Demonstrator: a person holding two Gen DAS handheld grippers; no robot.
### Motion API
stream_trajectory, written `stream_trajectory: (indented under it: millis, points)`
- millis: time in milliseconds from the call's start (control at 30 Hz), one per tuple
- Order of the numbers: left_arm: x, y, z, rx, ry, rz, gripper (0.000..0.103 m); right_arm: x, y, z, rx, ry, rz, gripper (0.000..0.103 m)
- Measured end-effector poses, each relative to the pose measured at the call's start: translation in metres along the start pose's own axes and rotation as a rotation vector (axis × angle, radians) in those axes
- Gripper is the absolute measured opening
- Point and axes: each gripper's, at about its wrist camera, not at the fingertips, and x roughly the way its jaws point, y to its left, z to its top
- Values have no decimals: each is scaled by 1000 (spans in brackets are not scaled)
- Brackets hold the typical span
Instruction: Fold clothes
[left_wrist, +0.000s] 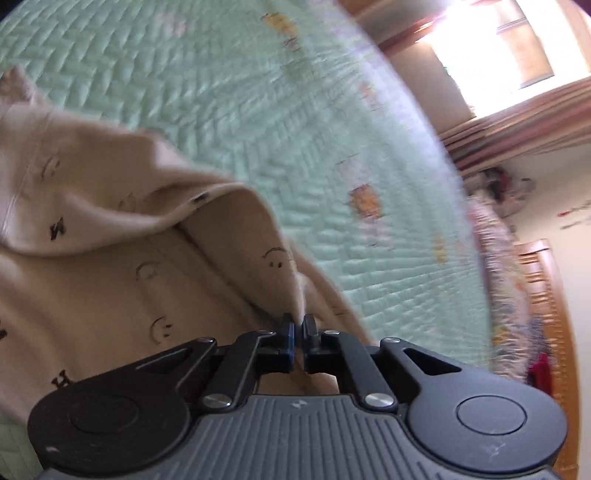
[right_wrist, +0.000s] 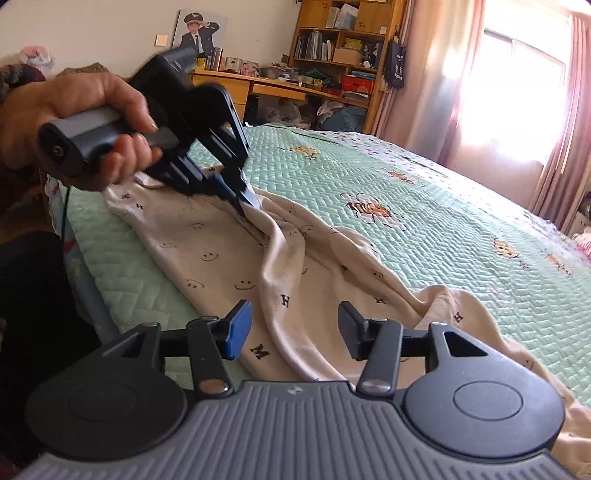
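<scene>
The left gripper (left_wrist: 298, 325) has its jaws pressed together on a raised fold of the cream garment (left_wrist: 92, 280), so that the cloth rises in a ridge straight ahead of its fingertips and falls away to the left of them. From the right wrist view the same gripper (right_wrist: 245, 201) sits ahead and to the left, gripped by a hand (right_wrist: 74, 122) around its grey handle, its tips pinching the cloth where a long crease begins. The right gripper (right_wrist: 295, 328) stands wide open with nothing between its jaws; a rumpled band of the garment (right_wrist: 288, 295), printed with smiley faces and letters, runs forward through the gap beneath them, and whether the fingers touch it cannot be told. The garment lies spread on a green quilt (right_wrist: 461, 229) that stretches ahead and to the right of both grippers.
</scene>
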Motion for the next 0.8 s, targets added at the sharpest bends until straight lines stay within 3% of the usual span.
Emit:
stream_trajectory:
  millis: [167,400,433,500,600,800]
  points:
    - [-19,-3,6,-11,-35,-122,3,7,11,3,-67,-18,-17,61]
    - [-24,10,0,-70,-16,-191,3,31,25,11,-149,19,-46,59]
    - [-25,11,-1,-73,-16,-200,3,35,27,12,-152,32,-53,57]
    - [-25,12,-3,-79,-14,-214,3,45,28,13,-167,63,-59,29]
    - [-28,15,-3,-90,-13,-229,3,55,29,10,-200,85,-76,4]
    - [-60,15,-11,-16,-40,-248,3,29,26,22,-240,29,-104,2]
